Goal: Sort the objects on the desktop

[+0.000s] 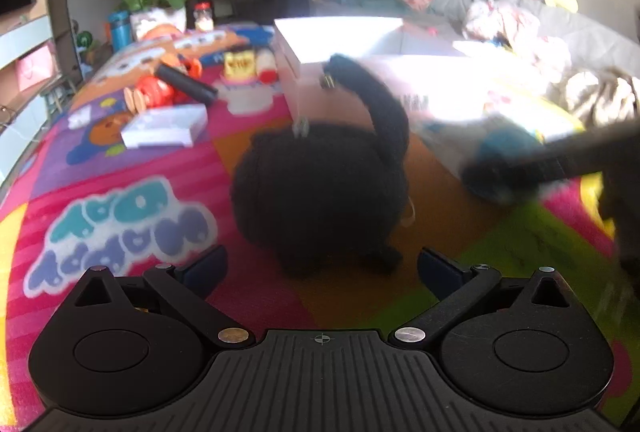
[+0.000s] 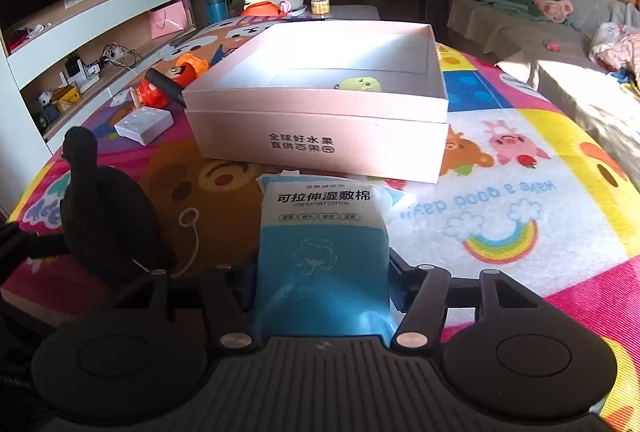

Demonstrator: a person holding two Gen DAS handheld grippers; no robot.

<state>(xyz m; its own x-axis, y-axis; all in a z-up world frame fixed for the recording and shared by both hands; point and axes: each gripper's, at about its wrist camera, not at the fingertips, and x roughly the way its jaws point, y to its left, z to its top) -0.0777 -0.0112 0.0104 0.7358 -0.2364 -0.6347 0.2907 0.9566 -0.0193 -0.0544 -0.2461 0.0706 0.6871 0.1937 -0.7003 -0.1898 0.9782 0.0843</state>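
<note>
Left wrist view first. Your left gripper (image 1: 322, 268) hangs with its fingers wide apart and empty, just short of the black plush toy (image 1: 320, 191), which sits on the colourful mat (image 1: 120, 167) at 12 o'clock from the fingers. Blur is heavy here, so you are likely moving fast. Risk: closing too early catches only loose fuzz or the long neck, and the toy flops out on the lift. At 3 o'clock the right gripper crosses close with its blue load; the two tools could knock together over the toy.

Right wrist view. Your right gripper (image 2: 322, 272) is clamped on the blue cotton-pad packet (image 2: 322, 256), held at its lower end, top leaning toward the pink box (image 2: 320, 135) at 12 o'clock. The packet looks soft, so it may sag or slide from the fingers in transit. The near wall of the box stands between packet and interior; carry too low and the packet's top edge catches that wall. A small green toy (image 2: 356, 84) already lies inside, toward the far side, so dropping there could trap it. The plush toy's white cord (image 2: 192, 228) trails at 10 o'clock and could snag.
</note>
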